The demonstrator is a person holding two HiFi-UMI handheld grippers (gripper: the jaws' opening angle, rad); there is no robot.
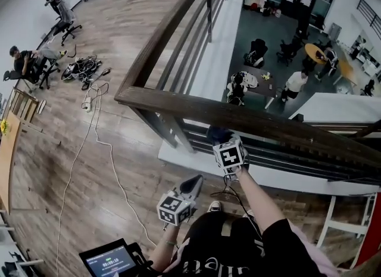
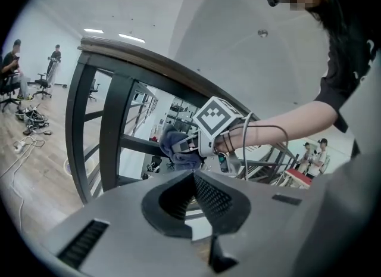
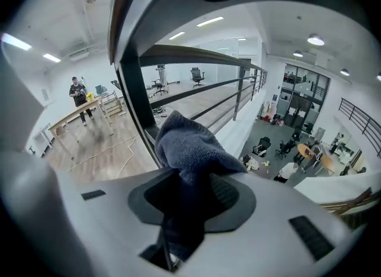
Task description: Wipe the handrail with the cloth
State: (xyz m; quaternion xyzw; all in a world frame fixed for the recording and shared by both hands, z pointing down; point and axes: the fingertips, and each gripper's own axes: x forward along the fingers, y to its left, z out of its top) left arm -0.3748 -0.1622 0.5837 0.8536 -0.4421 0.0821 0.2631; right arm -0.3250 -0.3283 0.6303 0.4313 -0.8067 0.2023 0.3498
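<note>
A brown wooden handrail (image 1: 250, 118) runs right from a corner post, on black bars. My right gripper (image 1: 222, 141) is shut on a dark blue cloth (image 1: 216, 133), held just under the rail's near side. In the right gripper view the cloth (image 3: 191, 148) bunches out of the jaws, with the handrail (image 3: 196, 52) above and beyond it. My left gripper (image 1: 194, 182) hangs lower and to the left, apart from the rail, its jaws shut on nothing. The left gripper view shows the handrail (image 2: 156, 65), the cloth (image 2: 174, 145) and the right gripper (image 2: 189, 146) ahead.
A second stretch of rail (image 1: 172, 22) goes back from the corner. Beyond the railing is a drop to a lower floor with people and chairs. A white cable (image 1: 98, 145) trails over the wooden floor. A tablet (image 1: 110, 261) sits at the bottom left.
</note>
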